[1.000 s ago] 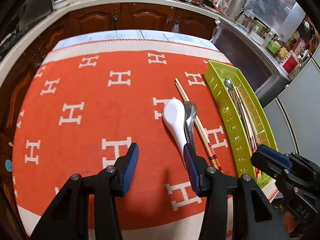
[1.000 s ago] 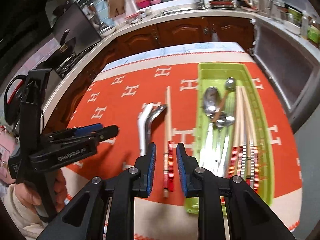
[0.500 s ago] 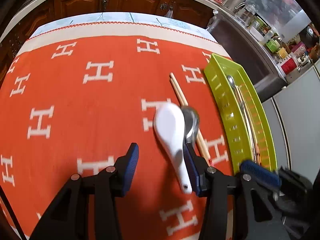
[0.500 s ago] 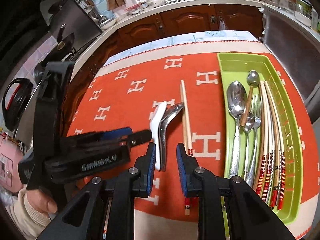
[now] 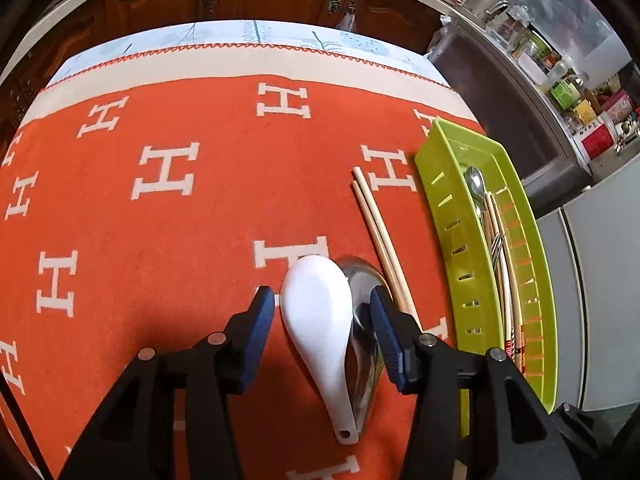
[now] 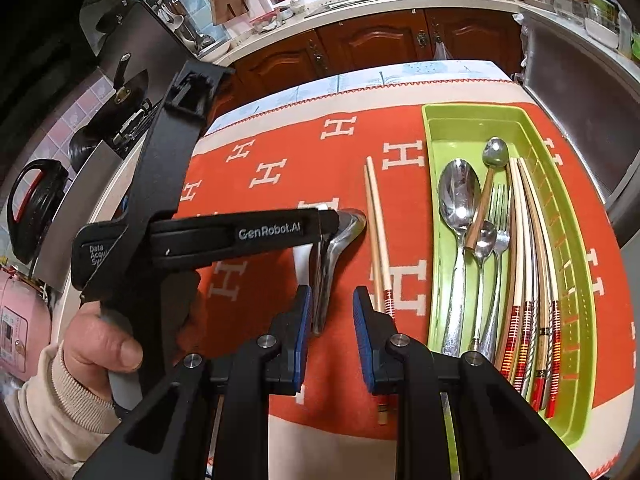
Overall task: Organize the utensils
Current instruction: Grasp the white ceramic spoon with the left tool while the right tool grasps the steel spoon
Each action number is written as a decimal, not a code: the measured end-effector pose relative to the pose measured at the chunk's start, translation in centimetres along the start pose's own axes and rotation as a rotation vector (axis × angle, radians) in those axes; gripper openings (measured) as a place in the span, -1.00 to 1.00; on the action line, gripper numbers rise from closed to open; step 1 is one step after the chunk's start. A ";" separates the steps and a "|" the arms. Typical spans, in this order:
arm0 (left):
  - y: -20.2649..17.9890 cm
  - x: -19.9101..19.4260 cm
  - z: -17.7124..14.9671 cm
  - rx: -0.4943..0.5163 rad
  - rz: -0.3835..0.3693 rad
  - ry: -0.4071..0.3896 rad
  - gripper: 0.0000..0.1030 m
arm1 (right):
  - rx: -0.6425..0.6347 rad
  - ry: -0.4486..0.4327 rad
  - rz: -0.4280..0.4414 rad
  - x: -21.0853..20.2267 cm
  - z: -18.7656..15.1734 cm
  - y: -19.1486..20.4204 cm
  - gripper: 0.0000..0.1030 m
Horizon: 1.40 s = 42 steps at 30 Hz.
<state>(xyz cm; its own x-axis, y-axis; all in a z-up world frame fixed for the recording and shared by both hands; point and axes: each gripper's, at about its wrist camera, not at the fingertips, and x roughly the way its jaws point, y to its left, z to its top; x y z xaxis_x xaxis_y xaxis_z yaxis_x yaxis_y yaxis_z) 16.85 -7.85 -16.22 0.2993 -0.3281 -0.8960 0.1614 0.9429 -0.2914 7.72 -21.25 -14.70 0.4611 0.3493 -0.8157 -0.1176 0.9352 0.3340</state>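
Utensils still loose on the orange blanket with white H marks [image 5: 160, 240]: glossy white ceramic soup spoon [image 5: 320, 320], steel spoon [image 5: 364, 320] tucked against its right side, pair of pale wooden chopsticks [image 5: 380, 240] just beyond.

Left wrist view: left gripper [image 5: 322, 326] wide apart, low over the blanket. White spoon's bowl and the steel spoon's bowl both lie between the blue pads; right pad sits over the steel spoon's edge. Nothing held. Lime-green slotted plastic tray [image 5: 452, 216] to the right, cutlery inside.

Right wrist view: right gripper [image 6: 330, 332] parted narrowly, empty, hovering near the steel spoon's handle [image 6: 324, 280]; chopsticks [image 6: 378, 248] pass just beside the right pad. Left gripper's black body [image 6: 224, 236] crosses the frame, hiding most of the white spoon. Tray [image 6: 436, 184] holds spoons, a fork and banded chopsticks lengthwise; floor space remains at its far end.

Step in hand, by my reading: left-hand pickup of the white spoon, approach stage.

Next move calls for shifting left so the pads straddle only the white spoon. Closing as placed likely catches both spoons, and glazed ceramic may slip.
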 end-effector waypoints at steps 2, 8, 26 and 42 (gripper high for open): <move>0.3 -0.2 0.0 -0.016 -0.013 -0.010 -0.40 | 0.003 -0.001 0.003 0.0 -0.2 0.0 -0.59; 0.7 -0.7 -0.4 -0.007 0.007 -0.017 -0.42 | 0.020 0.000 0.034 0.3 0.0 -0.7 -0.59; 1.8 -2.1 -3.9 0.087 0.066 0.022 -0.10 | 0.013 0.018 0.074 1.7 0.6 0.3 -0.59; -1.6 -1.4 -7.0 0.257 0.227 -0.019 -0.49 | 0.000 -0.022 0.061 -1.7 -1.1 -0.1 -0.59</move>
<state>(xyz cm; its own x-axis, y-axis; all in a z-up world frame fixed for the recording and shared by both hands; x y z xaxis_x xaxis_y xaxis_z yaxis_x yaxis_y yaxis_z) 9.60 -8.48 -16.83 0.3722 -0.1150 -0.9210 0.3197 0.9475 0.0109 5.97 -21.90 -13.92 0.4723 0.4044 -0.7832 -0.1462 0.9122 0.3828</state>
